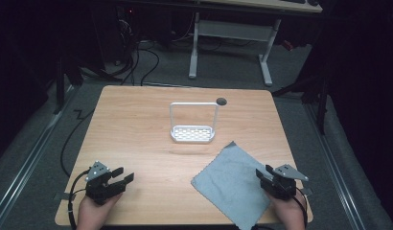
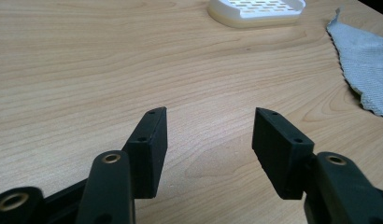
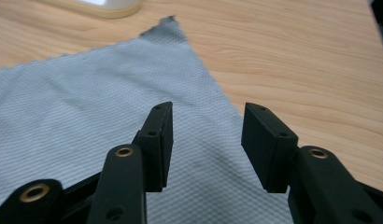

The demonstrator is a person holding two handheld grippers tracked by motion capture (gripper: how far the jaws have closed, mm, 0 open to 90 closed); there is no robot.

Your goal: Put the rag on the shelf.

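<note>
A grey cloth (image 1: 231, 179) lies flat at the table's front right, also seen in the left gripper view (image 2: 365, 60) and under my right jaws (image 3: 87, 107). A white slotted tray with a tall hoop handle (image 1: 192, 133) stands mid-table; its base shows in the left gripper view (image 2: 256, 10) and its edge in the right gripper view (image 3: 101, 7). My left gripper (image 1: 123, 176) rests at the front left, open and empty (image 2: 209, 128). Over the cloth's right edge my right gripper (image 1: 264, 173) stands open with nothing held (image 3: 207, 122).
The wooden table (image 1: 137, 124) has a small dark hole (image 1: 221, 101) near its far edge. Behind it stands a white-legged desk (image 1: 230, 33) on grey carpet. Cables (image 1: 72, 143) trail off the table's left side.
</note>
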